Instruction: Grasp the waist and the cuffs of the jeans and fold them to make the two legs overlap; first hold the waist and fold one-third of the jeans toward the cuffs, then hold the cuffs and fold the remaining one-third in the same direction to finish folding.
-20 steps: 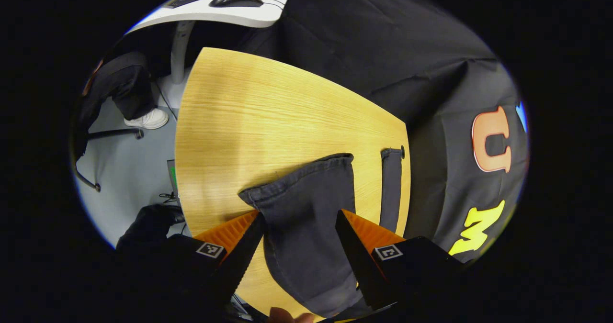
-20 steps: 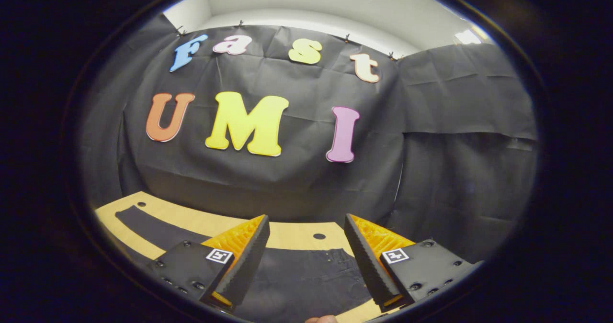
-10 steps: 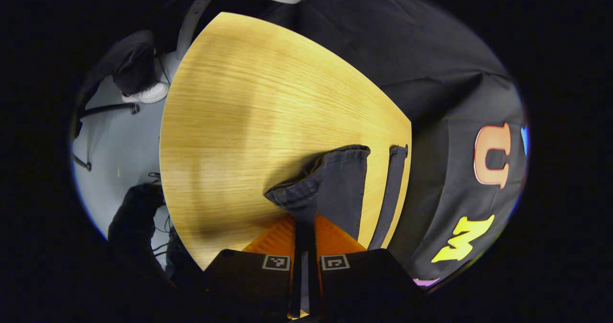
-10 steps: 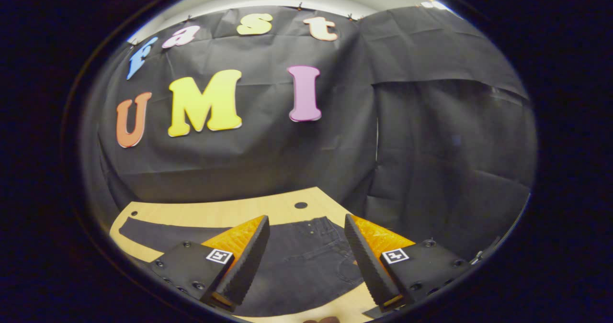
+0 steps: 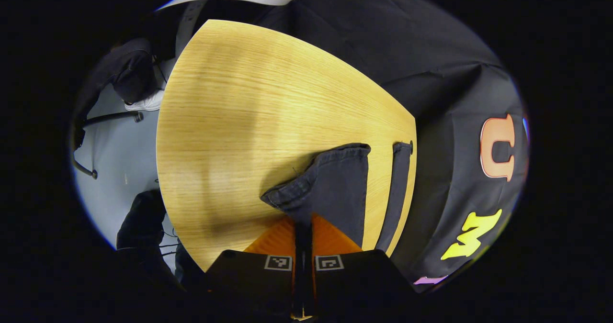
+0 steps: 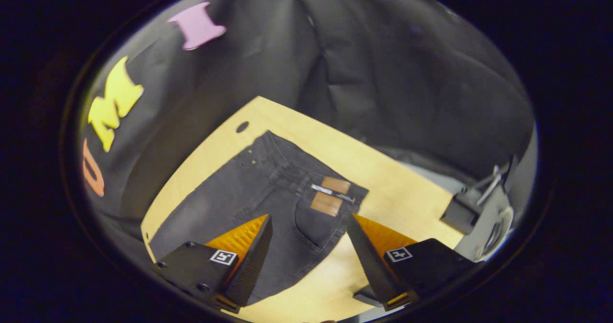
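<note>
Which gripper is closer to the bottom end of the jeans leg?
Left. The left gripper has its jaws closed on the leg just behind the cuff. The right gripper hovers open over the waist end of the jeans.

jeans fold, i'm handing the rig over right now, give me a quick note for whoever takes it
Left gripper: shut on the near leg's cuff, bunched on the table; the far leg lies flat.
Right gripper: open, holding nothing, above the waist, near the leather patch.
Done: cuff gripped only.
Left: grasp the waist, lay one leg over the other, then both third folds.
</note>
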A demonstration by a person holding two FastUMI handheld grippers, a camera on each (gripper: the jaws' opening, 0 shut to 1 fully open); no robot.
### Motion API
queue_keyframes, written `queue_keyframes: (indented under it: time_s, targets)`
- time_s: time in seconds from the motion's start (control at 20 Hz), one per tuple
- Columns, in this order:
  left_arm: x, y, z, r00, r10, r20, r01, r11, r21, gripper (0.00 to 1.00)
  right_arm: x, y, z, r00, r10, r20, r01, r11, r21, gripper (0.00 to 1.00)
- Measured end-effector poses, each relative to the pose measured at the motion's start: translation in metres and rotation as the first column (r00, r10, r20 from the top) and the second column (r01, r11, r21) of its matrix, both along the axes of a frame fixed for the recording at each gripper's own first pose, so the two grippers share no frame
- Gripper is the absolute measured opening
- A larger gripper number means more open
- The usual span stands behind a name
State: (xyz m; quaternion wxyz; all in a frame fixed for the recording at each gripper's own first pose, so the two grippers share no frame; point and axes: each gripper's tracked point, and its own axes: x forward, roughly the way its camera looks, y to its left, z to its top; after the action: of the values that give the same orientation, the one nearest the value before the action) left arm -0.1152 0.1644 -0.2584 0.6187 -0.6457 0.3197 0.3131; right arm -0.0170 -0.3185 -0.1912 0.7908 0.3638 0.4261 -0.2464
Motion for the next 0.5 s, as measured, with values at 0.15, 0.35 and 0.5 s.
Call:
queue_keyframes:
  time_s: [0.15, 0.35, 0.5]
  targets:
    - [0.000, 0.001, -0.001, 1.000, 0.021, -0.003, -0.021, 1.000, 0.011, 0.04, 0.001, -0.008, -0.024, 0.995, -0.089, -0.038, 0.092, 0.991, 0.093, 0.96]
    - [0.002, 0.001, -0.001, 0.999, 0.036, -0.015, -0.035, 0.999, 0.030, 0.04, 0.006, 0.004, -0.041, 0.995, -0.087, -0.056, 0.094, 0.986, 0.138, 0.81]
    - [0.003, 0.001, 0.000, 0.999, 0.042, -0.017, -0.041, 0.998, 0.040, 0.04, 0.002, 0.004, -0.058, 0.991, -0.084, -0.100, 0.095, 0.989, 0.114, 0.73]
